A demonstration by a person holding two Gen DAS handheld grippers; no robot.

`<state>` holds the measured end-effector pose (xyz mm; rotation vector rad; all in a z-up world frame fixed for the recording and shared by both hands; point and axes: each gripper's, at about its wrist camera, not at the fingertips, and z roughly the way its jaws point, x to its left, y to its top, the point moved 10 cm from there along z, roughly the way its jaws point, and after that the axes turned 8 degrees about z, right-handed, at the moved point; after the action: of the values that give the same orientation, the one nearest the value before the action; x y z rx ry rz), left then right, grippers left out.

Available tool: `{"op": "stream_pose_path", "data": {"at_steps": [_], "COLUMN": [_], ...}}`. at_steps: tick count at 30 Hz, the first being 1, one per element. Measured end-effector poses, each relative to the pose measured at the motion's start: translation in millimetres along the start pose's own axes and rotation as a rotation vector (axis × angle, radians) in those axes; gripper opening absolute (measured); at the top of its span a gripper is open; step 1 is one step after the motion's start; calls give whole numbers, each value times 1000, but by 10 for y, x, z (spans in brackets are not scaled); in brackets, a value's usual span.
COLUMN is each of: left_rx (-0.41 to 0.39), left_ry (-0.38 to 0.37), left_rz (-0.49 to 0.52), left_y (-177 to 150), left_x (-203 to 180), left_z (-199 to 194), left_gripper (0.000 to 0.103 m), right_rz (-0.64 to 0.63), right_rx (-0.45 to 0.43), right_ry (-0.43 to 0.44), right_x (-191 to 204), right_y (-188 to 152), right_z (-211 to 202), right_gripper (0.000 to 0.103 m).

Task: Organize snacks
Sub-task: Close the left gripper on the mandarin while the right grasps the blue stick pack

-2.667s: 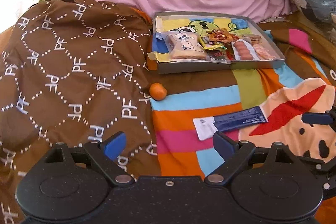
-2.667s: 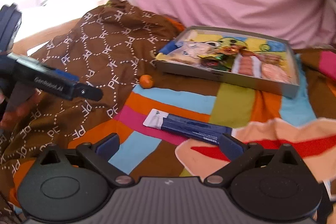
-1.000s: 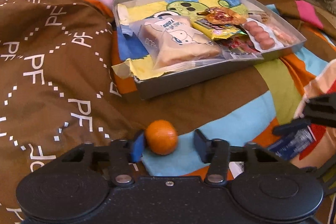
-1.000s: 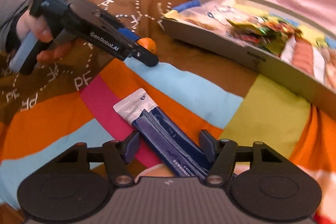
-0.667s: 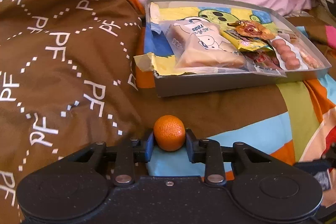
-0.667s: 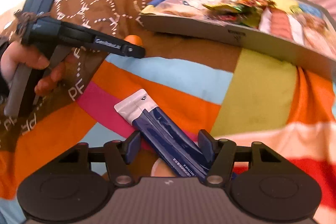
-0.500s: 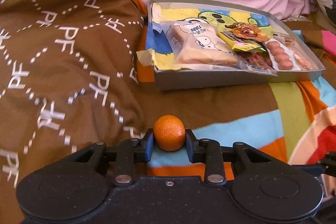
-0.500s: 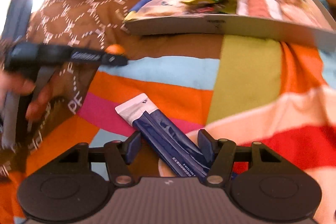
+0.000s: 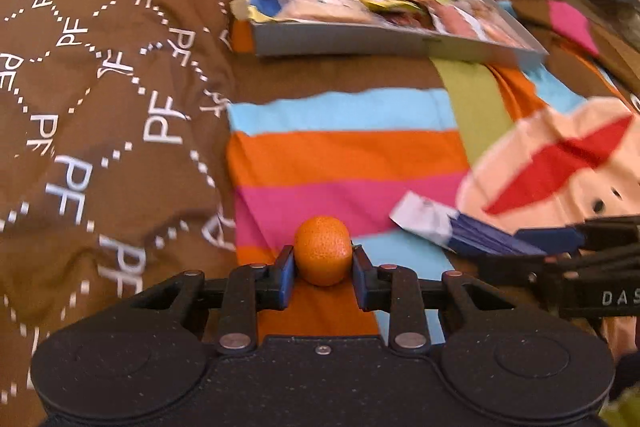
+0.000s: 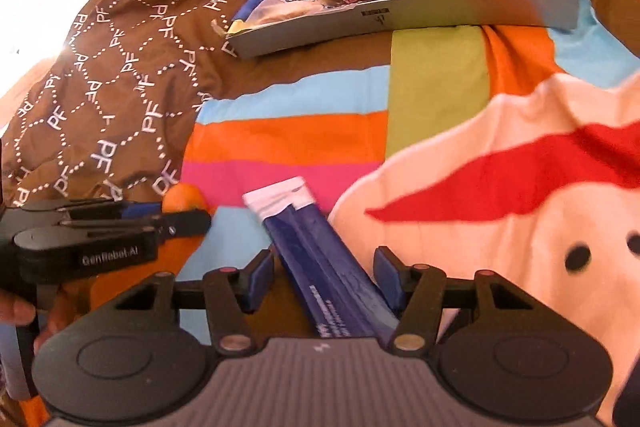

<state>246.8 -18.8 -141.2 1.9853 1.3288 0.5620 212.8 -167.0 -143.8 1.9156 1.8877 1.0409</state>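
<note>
In the left wrist view, the left gripper (image 9: 322,269) is pinching a small orange (image 9: 322,250) between its two blue pads, one pad on each side of the fruit. The orange is sitting at the fingertips, above the striped blanket (image 9: 344,155). The grey box (image 9: 384,41) of snacks is lying straight ahead and a little to the right, well apart from the gripper, so I judge the coming move is a carry forward to the box. At the right edge the other gripper is showing beside a blue packet (image 9: 468,233).

In the right wrist view, the right gripper (image 10: 323,277) is standing half open around the blue packet (image 10: 320,259). The right pad seems to be touching the packet, but the left pad is apart from it, so nothing is held firmly. The long axis of the packet is running from the gripper forward and slightly to the left, with its white end far from the gripper. The grey box (image 10: 404,15) is ahead, nearer to this gripper's right side. The left gripper (image 10: 188,217) with the orange (image 10: 182,199) is just beside, on the left.
</note>
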Motion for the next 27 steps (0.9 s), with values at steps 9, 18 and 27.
{"op": "stream_pose_path", "data": {"at_steps": [9, 18, 27], "left_rx": [39, 46, 49], "left_ry": [-39, -33, -38], "left_rz": [-19, -8, -7], "left_y": [-150, -146, -145], "left_x": [-149, -180, -228], "left_z": [-163, -138, -138], "left_gripper": [31, 31, 31], "right_rz": [-23, -13, -5], "right_rx": [-10, -67, -76], "right_ry": [3, -47, -38], "right_x": [105, 58, 61], "right_y": [-181, -98, -142], "right_z": [-181, -74, -130], "right_gripper": [66, 63, 37]}}
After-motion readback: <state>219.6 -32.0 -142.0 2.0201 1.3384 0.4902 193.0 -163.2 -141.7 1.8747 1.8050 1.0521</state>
